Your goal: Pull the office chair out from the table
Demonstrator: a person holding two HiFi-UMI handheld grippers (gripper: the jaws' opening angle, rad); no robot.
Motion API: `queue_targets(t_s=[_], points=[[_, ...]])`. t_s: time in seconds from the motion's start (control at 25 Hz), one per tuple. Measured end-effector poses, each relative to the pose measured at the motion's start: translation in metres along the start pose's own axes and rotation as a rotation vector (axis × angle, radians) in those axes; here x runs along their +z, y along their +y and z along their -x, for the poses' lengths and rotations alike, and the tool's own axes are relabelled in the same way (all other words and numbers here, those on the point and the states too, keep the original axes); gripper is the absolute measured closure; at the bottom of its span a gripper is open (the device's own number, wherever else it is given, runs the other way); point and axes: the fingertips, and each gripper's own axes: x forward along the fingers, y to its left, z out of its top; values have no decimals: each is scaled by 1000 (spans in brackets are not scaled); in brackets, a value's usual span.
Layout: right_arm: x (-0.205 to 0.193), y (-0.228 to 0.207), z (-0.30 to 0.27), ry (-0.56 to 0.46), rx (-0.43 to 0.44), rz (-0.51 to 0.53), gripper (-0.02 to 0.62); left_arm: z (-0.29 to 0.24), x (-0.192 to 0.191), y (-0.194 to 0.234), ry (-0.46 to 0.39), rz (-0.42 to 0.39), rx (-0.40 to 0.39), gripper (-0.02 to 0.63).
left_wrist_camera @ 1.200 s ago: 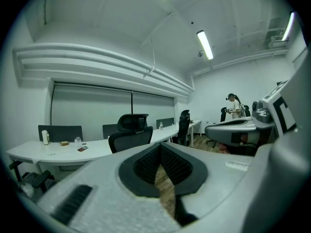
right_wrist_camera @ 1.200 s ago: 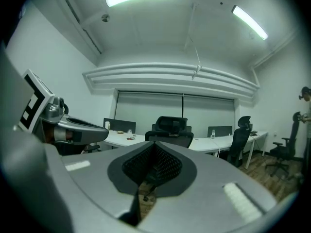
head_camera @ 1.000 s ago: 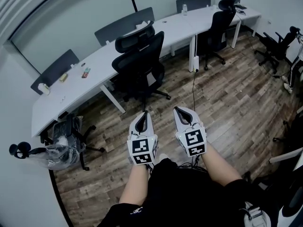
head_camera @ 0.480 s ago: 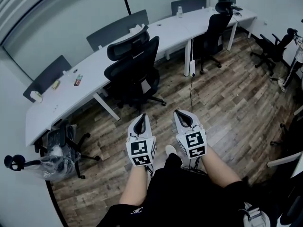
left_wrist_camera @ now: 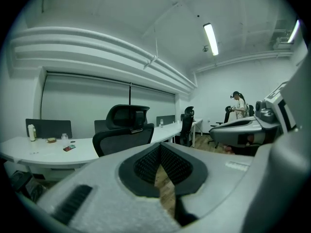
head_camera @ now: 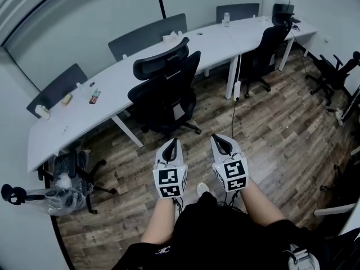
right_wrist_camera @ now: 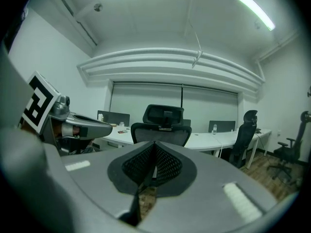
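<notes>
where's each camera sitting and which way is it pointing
Head view: on the person's head, looking steeply down at the office chair and table; shows both forearms, the left gripper and right gripper.
Left gripper view: on the left gripper, looking along its shut jaws at the chair's back; the right gripper shows at right.
Right gripper view: on the right gripper, along its shut jaws at the same chair; the left gripper shows at left.
Shared: both gripper views frame that chair against the table.
</notes>
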Motion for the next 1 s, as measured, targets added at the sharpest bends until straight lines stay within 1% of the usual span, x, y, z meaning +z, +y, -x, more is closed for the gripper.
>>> queue_targets(t_s=[0.28,0.6,0.76,1.0], points=[[8,-24,-63,15,31,7,579,-59,11,28,23,3,25,600],[22,-52,-142,16,71,43,568,-130,30,67,8,7,50,600],[27,-69,-176,22,82,50,557,-167,36,81,13,5,47,600],[25,-90,-215,42,95,37,537,-204,32,101,56,-11,56,565]])
